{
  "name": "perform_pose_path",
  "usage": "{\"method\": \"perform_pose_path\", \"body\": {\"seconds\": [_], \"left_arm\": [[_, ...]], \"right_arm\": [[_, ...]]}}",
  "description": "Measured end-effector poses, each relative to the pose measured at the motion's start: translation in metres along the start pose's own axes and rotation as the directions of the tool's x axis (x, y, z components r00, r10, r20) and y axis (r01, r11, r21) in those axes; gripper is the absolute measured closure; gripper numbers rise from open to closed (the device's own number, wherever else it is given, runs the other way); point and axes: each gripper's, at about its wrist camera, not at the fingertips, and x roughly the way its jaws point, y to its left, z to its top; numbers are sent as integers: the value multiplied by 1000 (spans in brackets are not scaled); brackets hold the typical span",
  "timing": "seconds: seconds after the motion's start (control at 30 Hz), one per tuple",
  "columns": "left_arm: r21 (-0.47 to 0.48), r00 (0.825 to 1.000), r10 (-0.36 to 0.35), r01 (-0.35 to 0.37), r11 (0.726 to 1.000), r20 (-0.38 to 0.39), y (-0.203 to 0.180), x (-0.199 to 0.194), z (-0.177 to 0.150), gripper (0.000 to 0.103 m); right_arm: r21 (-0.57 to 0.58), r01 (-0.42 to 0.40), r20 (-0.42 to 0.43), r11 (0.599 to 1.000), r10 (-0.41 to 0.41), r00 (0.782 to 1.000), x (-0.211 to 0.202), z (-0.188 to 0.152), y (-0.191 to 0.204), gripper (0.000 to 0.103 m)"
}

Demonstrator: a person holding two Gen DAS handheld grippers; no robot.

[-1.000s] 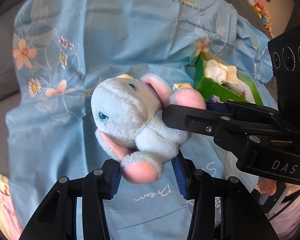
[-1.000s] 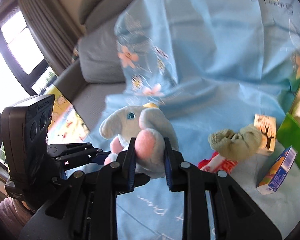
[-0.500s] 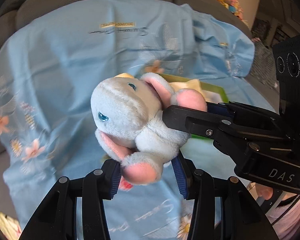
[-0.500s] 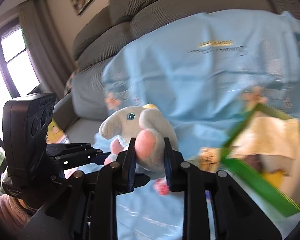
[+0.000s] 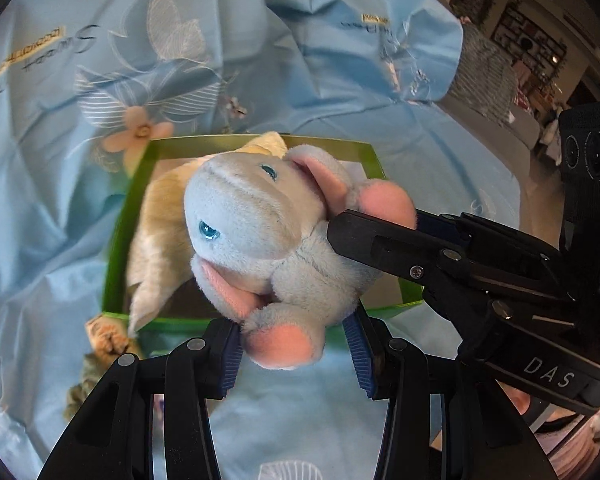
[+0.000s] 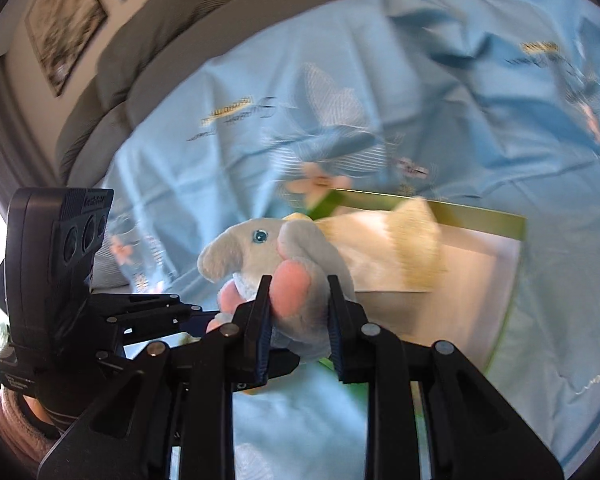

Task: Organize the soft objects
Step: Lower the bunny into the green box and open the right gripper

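Note:
A pale blue plush elephant (image 5: 260, 224) with pink feet and ears is held in the air by both grippers. My left gripper (image 5: 296, 344) is shut on its lower foot. My right gripper (image 6: 298, 316) is shut on another pink foot (image 6: 290, 292), and its fingers (image 5: 380, 236) reach in from the right in the left wrist view. Below the elephant lies an open green box (image 5: 116, 240) with a cream plush toy (image 5: 160, 220) inside. The box rim (image 6: 480, 216) and the cream plush (image 6: 388, 236) also show in the right wrist view, blurred.
A light blue flowered cloth (image 5: 180, 60) covers a grey sofa (image 6: 172, 40). A small brownish-green soft toy (image 5: 100, 340) lies by the box's near left corner. A room with shelves (image 5: 532, 40) shows at the far right.
Both grippers have carried the elephant rightwards over the cloth. The green box, earlier off to the right, now lies directly beneath the elephant. The grip on the toy is unchanged.

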Motion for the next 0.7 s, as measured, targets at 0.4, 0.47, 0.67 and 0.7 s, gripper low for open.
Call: {"method": "perform_pose_path", "body": {"seconds": [0.4,0.47,0.67,0.7], "left_arm": [[18,993,44,-43,999,-107,-9,61,16,49],[7,991,61,-61,998,-117,-5,64,14,42],[-19,989,57,-60,998,-134,3,62,12,30],[-19,990,57,-60,998,-129,3,58,11,28]], "right_arm": [[55,135,-52,989,-132,990,26,-6,-55,76],[59,157,-62,986,-154,986,31,-8,-59,75],[50,227,-36,973,-226,974,24,-5,-63,45],[54,238,-25,970,-237,971,21,-4,-64,44]]}}
